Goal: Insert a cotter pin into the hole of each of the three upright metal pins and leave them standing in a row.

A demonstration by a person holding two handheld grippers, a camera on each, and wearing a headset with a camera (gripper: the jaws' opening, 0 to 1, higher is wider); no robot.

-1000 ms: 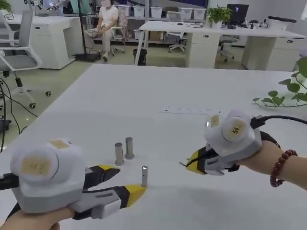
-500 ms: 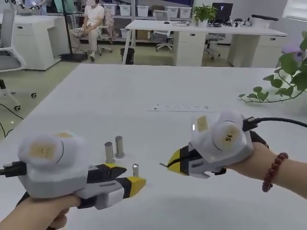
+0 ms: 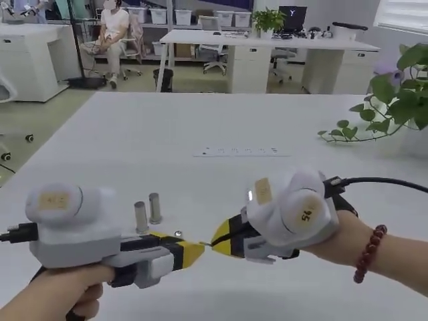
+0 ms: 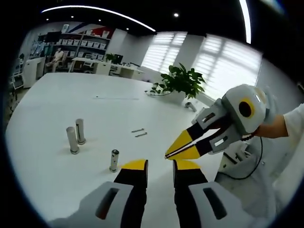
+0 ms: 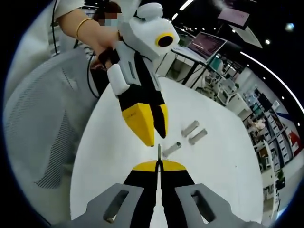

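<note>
Your right gripper (image 5: 159, 165) pinches the thin wire cotter pin (image 5: 158, 152) near the closest grey upright metal pin (image 5: 171, 149), left gripper (image 4: 160, 166) slightly spread; it's likely light, springy and slippery, so grip its head end firmly.

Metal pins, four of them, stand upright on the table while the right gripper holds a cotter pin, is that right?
Not four: three metal pins stand upright on the table, as the left gripper view shows. The right gripper does hold a cotter pin in its shut jaws.
</note>
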